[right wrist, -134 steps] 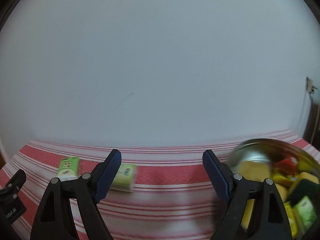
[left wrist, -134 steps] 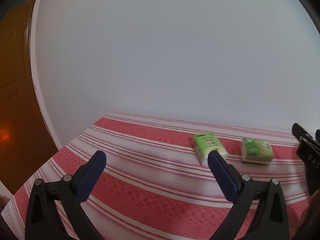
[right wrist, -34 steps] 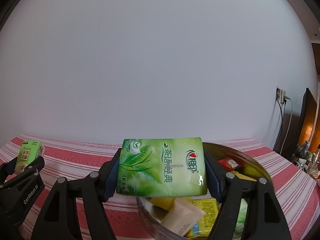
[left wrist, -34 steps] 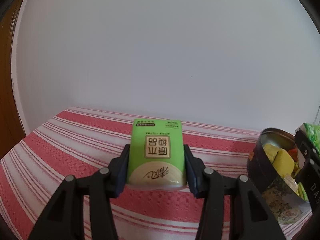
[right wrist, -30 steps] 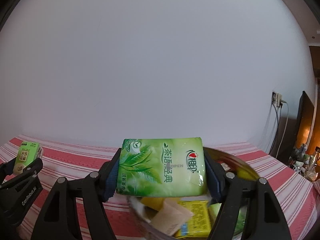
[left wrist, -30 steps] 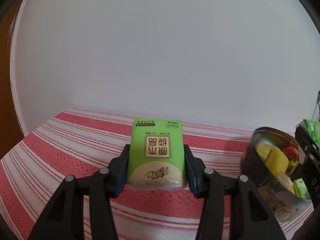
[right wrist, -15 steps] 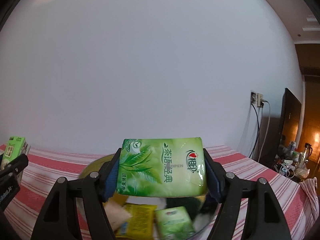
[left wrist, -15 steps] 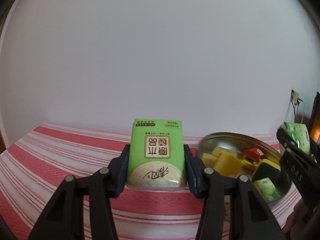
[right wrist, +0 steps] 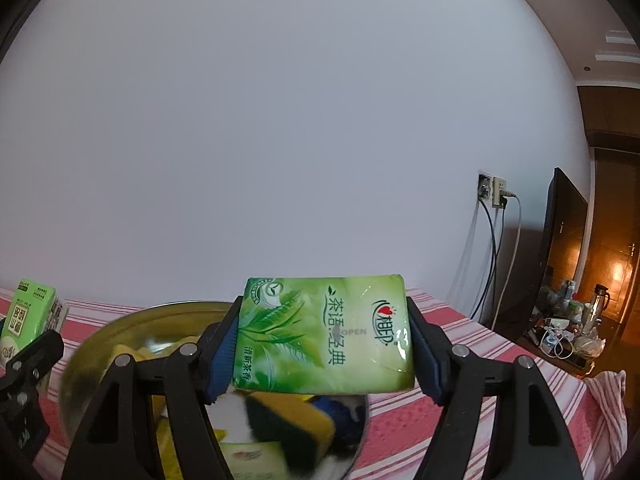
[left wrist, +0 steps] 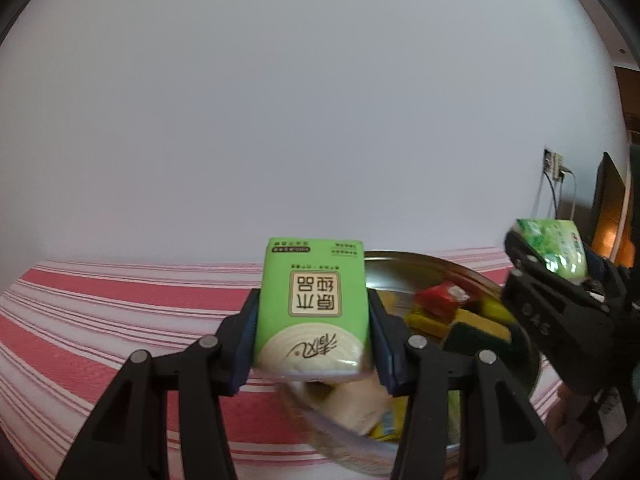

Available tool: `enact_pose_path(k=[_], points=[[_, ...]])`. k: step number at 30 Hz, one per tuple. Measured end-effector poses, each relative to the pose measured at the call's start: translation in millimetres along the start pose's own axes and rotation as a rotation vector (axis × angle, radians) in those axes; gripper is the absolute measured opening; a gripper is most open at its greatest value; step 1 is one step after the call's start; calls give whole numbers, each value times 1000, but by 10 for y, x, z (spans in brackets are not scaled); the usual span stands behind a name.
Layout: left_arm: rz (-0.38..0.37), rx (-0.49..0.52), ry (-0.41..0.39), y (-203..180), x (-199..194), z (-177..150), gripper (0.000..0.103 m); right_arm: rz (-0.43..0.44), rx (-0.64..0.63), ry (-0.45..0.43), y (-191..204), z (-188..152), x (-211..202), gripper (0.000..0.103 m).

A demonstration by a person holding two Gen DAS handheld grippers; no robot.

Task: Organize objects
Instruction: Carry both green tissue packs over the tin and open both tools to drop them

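Both grippers are loaded above the metal bowl [left wrist: 460, 270] on the striped worktop [left wrist: 100, 320]: the left gripper [left wrist: 312, 332] pinches a light-green tissue pack [left wrist: 312, 300], the right gripper [right wrist: 324, 356] a leaf-printed tissue pack [right wrist: 324, 336]. These look light, soft and slippery-wrapped; gripping across the short sides seems safest.

A plain white wall [right wrist: 280, 140] fills the background. Right of it hang two sockets [right wrist: 493, 190] with cables, beside a dark screen [right wrist: 562, 236].
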State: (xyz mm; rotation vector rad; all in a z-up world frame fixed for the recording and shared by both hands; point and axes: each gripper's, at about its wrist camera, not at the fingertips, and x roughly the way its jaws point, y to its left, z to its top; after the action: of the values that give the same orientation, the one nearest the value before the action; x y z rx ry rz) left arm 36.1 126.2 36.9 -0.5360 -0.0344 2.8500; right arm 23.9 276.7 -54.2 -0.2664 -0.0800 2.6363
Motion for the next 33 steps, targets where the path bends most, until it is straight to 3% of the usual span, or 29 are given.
enact_pose_path(k=[15,24,33], points=[[-16,38,62,-331,232,-48,49,21,-67,47,-146,4,367,75],[8,26,91,-270,305,-80,49,91,-111,120,-23,-38,481,75],[5,30,103,-294,351,-82,49,106,-109,129,-23,-14,420,75]])
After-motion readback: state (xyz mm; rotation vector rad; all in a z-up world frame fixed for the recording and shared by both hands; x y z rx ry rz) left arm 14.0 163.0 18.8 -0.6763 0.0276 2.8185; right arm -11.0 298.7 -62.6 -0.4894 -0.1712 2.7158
